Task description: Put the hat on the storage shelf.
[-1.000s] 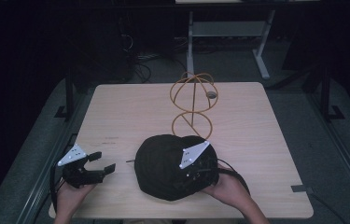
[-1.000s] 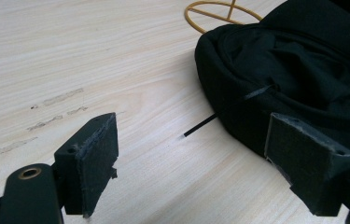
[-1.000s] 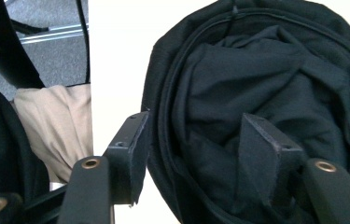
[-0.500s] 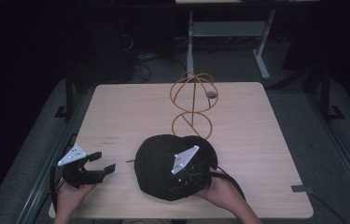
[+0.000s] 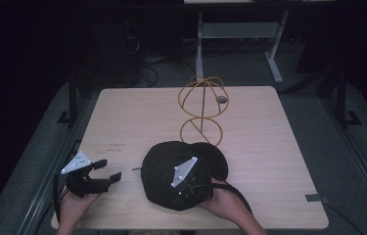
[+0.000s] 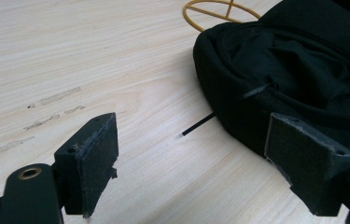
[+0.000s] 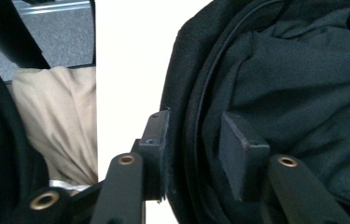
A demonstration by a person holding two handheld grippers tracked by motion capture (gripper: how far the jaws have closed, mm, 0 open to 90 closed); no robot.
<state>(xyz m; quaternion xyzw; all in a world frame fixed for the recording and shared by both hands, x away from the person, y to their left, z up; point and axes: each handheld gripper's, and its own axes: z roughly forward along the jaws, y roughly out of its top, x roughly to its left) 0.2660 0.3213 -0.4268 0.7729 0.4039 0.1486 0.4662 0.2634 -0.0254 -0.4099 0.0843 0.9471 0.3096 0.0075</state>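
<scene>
cap [image 5: 171,169]: black fabric, upside down, opening up, lining crumpled | brim [image 5: 215,156] toward far side, just beside wire stand base | pos: near edge of table, right of centre | rim [image 7: 182,116]: stiff, stitched band, 1 thin black strap end [image 6: 219,112] sticking out onto wood

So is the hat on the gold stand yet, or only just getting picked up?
Only just. The black cap lies upside down on the table. The right gripper has been closing its fingers over the cap's edge. The left gripper waits open beside it. The gold wire stand is bare, so lifting probably comes next.
</scene>
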